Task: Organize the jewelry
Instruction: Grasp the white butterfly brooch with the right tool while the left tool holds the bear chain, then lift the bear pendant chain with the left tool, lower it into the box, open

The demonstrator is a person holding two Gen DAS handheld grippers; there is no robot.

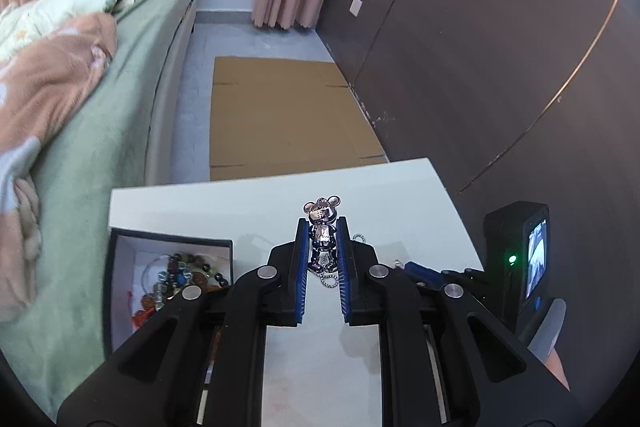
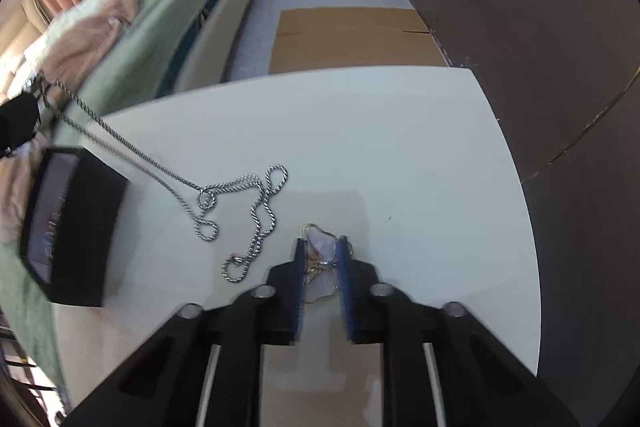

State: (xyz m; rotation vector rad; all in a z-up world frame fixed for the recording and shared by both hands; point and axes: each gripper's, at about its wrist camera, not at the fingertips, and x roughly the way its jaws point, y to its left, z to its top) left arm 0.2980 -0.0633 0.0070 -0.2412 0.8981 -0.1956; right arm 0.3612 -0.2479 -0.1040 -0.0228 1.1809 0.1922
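Bear charm (image 1: 322, 233) clamped in my left tool (image 1: 322, 247), chain (image 2: 240, 203) trailing; box (image 1: 120, 267) at 9 o'clock. Right tool (image 2: 322, 259) narrowly parted around thin gold piece (image 2: 320, 263), grip unclear.

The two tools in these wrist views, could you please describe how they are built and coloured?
Both look alike. The left tool has matte black linkage arms with round silver pivot pins and two flat fingers faced with ribbed blue pads. The right tool shows the same black arms, silver pins and blue-padded fingers. No cables or printed markings are visible on either.
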